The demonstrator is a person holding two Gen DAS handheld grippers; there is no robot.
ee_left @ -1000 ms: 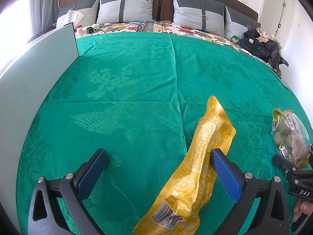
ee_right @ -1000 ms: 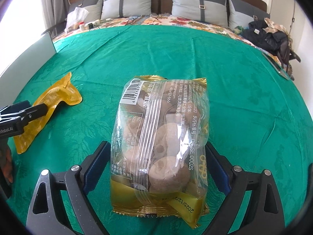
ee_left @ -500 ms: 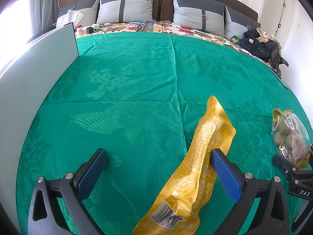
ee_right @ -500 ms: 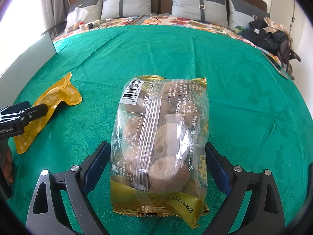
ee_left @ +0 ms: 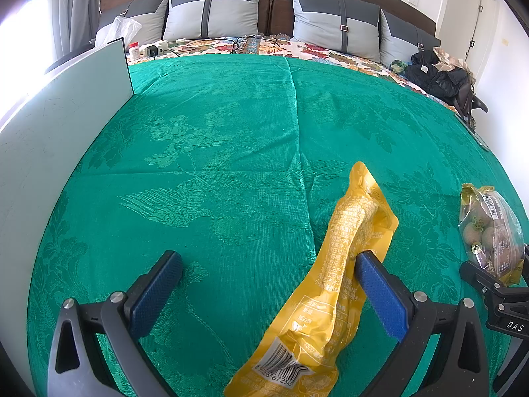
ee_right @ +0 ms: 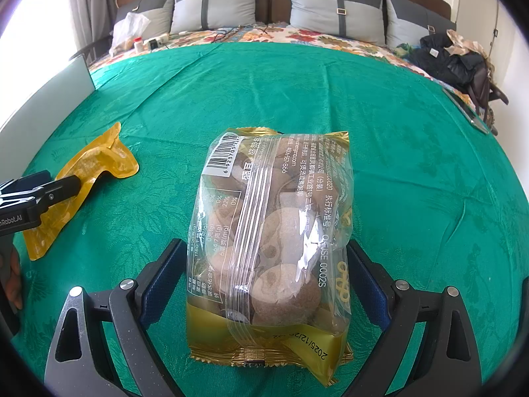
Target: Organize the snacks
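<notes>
On the green bedspread (ee_left: 231, 139), both jaws gape: left around yellow pouch (ee_left: 334, 284), right around cookie bag (ee_right: 274, 231).

Surface: a bed (ee_left: 231, 139) under a green patterned cover (ee_right: 413, 172).
Lower centre, left view: a yellow packet (ee_left: 344, 264) lying flat.
Centre, right view: a clear bag of round snacks (ee_right: 274, 231).
Top: grey pillows (ee_left: 211, 13).

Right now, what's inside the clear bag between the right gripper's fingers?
Round brown cakes show through the clear bag, stacked several deep. An exact count isn't possible: the gold printed ends and label text cover some of them.
</notes>
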